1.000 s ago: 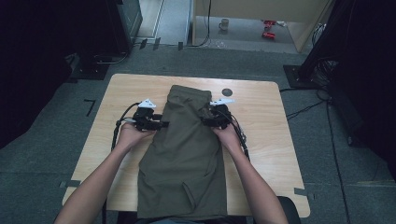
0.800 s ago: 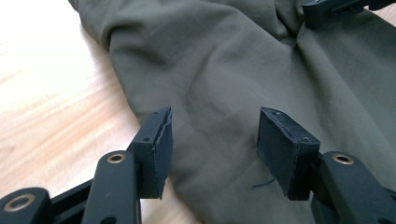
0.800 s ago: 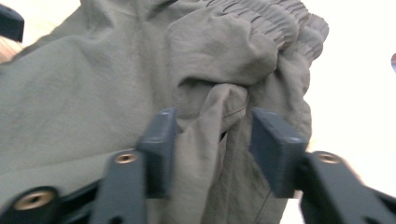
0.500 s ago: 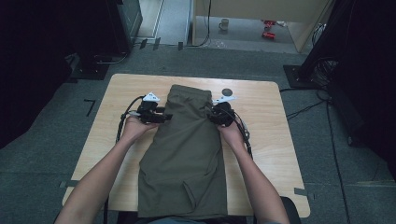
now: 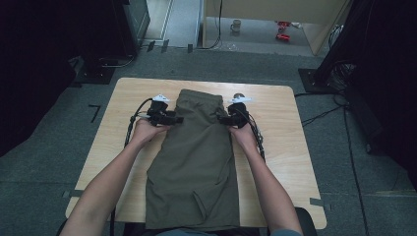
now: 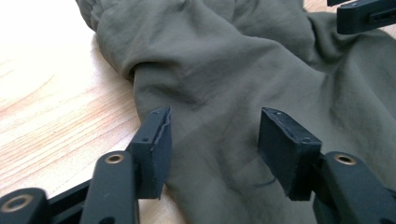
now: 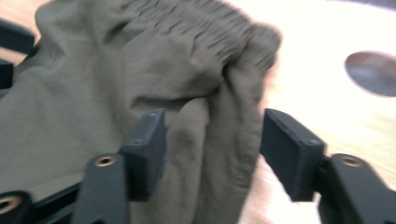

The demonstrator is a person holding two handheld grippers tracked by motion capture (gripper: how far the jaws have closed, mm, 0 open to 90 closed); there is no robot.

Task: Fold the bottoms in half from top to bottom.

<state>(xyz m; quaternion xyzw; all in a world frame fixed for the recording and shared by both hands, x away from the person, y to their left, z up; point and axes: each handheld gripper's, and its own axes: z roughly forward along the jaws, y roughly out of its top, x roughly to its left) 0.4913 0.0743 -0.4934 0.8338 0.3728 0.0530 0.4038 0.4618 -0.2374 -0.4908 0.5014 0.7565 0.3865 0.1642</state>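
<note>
High view shows a pair of olive shorts [image 5: 194,164] lying flat on the wooden table [image 5: 287,147]. Their long way runs from the person's side up to the far side. The stretchy waistband [image 5: 199,96] is at the far end, and the leg ends hang close to the near edge.

One gripper waits at each side of the shorts, up near the waistband. The left gripper [image 5: 173,119] points in at the left side edge, and the right gripper [image 5: 222,119] points in at the right side edge. So the cloth lies between the two, and each hand is about as near as the other.

In the left gripper view, the left gripper [image 6: 212,147] has its fingers [image 6: 156,142] spread apart. The cloth edge lies between them, but they do not squeeze it.

In the right gripper view, the right gripper [image 7: 212,149] has just been opening. A bunched fold of the shorts [image 7: 219,154] sits between its fingers [image 7: 149,149]; one side leans against the fold, but it is not pinched (this picture is a bit blurry). A dark round hole [image 7: 371,72] shows in the table just past the waistband.

I think each hand must close on its own side edge next, so both sides can be lifted together.
</note>
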